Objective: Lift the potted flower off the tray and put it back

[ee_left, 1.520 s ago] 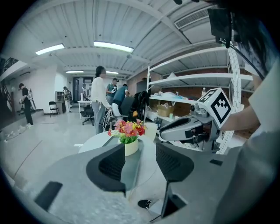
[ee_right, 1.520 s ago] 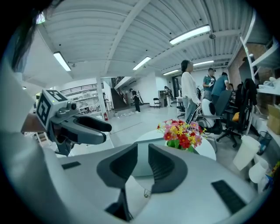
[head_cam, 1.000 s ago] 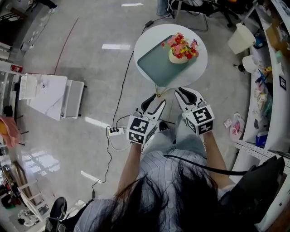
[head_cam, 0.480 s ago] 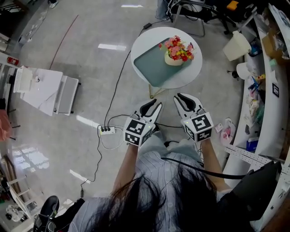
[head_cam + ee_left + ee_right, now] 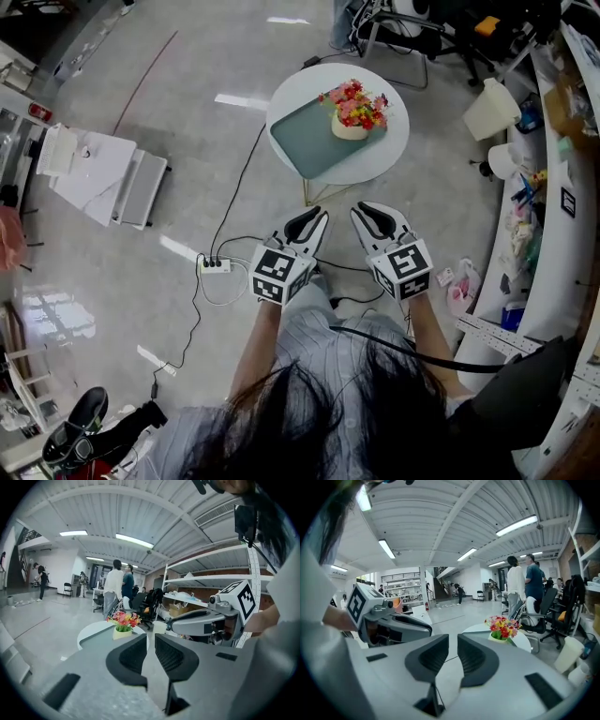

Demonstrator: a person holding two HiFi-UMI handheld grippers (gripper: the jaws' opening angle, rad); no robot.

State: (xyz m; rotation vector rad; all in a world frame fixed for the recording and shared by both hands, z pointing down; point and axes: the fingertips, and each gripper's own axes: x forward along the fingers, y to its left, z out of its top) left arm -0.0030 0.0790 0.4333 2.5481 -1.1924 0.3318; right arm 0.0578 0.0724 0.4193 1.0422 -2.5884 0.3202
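Observation:
The potted flower (image 5: 352,111), red, pink and yellow blooms in a cream pot, stands on the grey-green tray (image 5: 309,141) on a round white table (image 5: 384,155). Both grippers hang over the floor short of the table's near edge, apart from the pot. My left gripper (image 5: 305,223) has just been closing its jaws, which now stand almost together with nothing between them. My right gripper (image 5: 375,217) is shut and empty. The left gripper (image 5: 150,639) has the flower (image 5: 123,622) ahead of it to the left. The right gripper (image 5: 453,639) has the flower (image 5: 502,627) ahead of it to the right.
A power strip (image 5: 214,265) and cables lie on the floor left of me. A white cabinet (image 5: 98,178) stands at far left. Office chairs (image 5: 412,28) are behind the table, and a white bin (image 5: 492,108) and shelving (image 5: 553,187) are on the right. People (image 5: 116,588) stand beyond.
The left jaws have narrowed from clearly apart to almost together. Both grippers have drawn back a little from the table's near edge.

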